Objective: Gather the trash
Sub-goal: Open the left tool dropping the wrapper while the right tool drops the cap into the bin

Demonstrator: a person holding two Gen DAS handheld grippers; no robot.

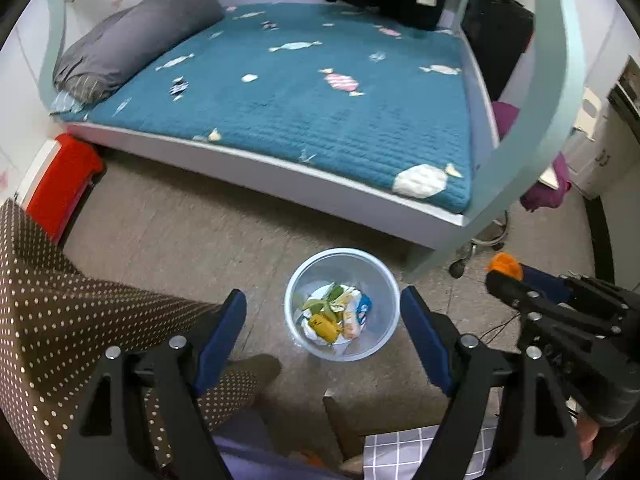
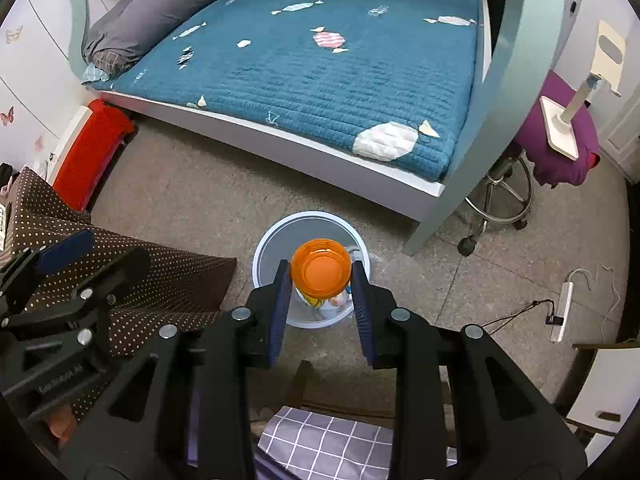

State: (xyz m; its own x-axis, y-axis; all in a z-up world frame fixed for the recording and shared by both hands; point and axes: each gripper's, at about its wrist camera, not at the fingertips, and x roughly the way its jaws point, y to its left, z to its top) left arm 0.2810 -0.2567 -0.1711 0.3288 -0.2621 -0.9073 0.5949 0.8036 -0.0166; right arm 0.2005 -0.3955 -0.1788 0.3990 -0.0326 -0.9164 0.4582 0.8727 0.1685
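Bedroom with a speckled grey floor (image 2: 192,208), seen from above through two wrist cameras.

Nearest, low in both views: checked fabric (image 2: 324,440) and a brown polka-dot cloth (image 1: 72,312) draped at the left.

Just beyond, left gripper (image 1: 323,320) with blue pads spread wide and nothing between them, poised over a pale blue waste bin (image 1: 390,300) on the floor. Inside the bin: green leaves, a yellow wrapper and white paper scraps (image 1: 336,316).

Right gripper (image 2: 320,276) clamped at a narrow setting on an orange cup (image 2: 319,266), seen bottom-first, hanging directly above the same bin (image 2: 264,248).

To finish this step well: keep the cup centred over the bin's mouth, lower toward the rim before letting go, open the jaws fully for a straight drop, and keep the left gripper out of the path.

Farther back, a white-framed bed with a teal quilted cover (image 2: 320,64) printed with sweets, and a grey bolster (image 2: 160,12). To the right, a stool with purple cloth (image 2: 560,152) and a white power strip (image 2: 560,312).
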